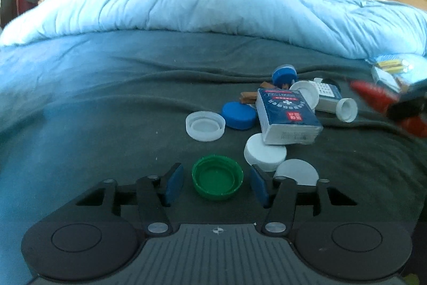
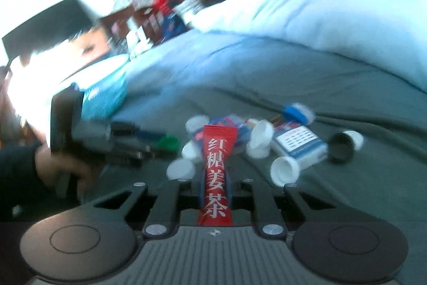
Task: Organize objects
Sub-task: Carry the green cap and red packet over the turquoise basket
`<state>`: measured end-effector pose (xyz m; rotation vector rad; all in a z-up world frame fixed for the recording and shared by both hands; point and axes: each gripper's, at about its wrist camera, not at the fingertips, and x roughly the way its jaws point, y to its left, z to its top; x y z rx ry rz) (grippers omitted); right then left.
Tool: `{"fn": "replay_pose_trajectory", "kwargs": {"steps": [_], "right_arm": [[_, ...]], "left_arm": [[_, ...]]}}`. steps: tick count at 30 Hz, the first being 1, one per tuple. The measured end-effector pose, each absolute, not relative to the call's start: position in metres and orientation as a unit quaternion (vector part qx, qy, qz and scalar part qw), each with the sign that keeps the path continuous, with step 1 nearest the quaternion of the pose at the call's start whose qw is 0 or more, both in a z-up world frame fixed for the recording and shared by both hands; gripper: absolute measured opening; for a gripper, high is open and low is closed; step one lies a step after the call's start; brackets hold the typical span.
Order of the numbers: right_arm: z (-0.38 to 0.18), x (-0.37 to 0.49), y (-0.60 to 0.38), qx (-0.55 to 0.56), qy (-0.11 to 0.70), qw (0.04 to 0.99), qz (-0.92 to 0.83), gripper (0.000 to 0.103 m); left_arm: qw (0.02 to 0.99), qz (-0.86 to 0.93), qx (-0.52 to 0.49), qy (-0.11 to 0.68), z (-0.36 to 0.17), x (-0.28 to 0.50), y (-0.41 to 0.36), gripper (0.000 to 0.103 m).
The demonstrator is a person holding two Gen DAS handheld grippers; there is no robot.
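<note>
A green bottle cap (image 1: 217,179) lies open side up on the dark grey blanket (image 1: 106,98). It sits between the blue pads (image 1: 174,183) of my left gripper (image 1: 216,184), with a thin gap on each side, so the gripper is open around it. My right gripper (image 2: 216,191) is shut on a red sachet (image 2: 217,167) with white characters, which sticks out forward above the pile. In the right wrist view the left gripper (image 2: 149,148) shows at the left, held by a hand (image 2: 61,164), with the green cap (image 2: 166,143) at its tips.
Just beyond the green cap lies a pile: a blue-and-white box (image 1: 285,111), white caps (image 1: 205,126), blue caps (image 1: 238,115), a tipped white bottle (image 1: 329,98) and brown sticks (image 1: 248,96). A light blue duvet (image 1: 186,4) rises behind it. Clutter lines the bed's far side.
</note>
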<state>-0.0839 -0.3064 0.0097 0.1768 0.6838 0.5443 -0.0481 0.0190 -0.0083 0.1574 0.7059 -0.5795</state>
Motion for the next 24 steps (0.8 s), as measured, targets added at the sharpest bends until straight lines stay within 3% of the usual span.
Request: {"fn": "replay_pose_trajectory", "kwargs": {"steps": [5,11,18,24], "right_arm": [[0.039,-0.081,-0.302,0.095,0.275,0.932,0.216,0.017],[0.099,-0.066,-0.275,0.102,0.210,0.948,0.216,0.017],[0.184,-0.044,-0.183,0.074,0.142,0.945,0.287,0.018],[0.242,-0.029,-0.091,0.056,0.118,0.923,0.362,0.018]], "left_arm": [[0.915,-0.252,0.049,0.312,0.018,-0.056,0.029,0.040],[0.964,-0.157,0.007,0.216,0.116,-0.083,0.085,0.040],[0.993,-0.008,-0.016,0.117,0.228,-0.124,0.177,0.040],[0.988,0.097,-0.052,0.111,0.265,-0.141,0.253,0.040]]}}
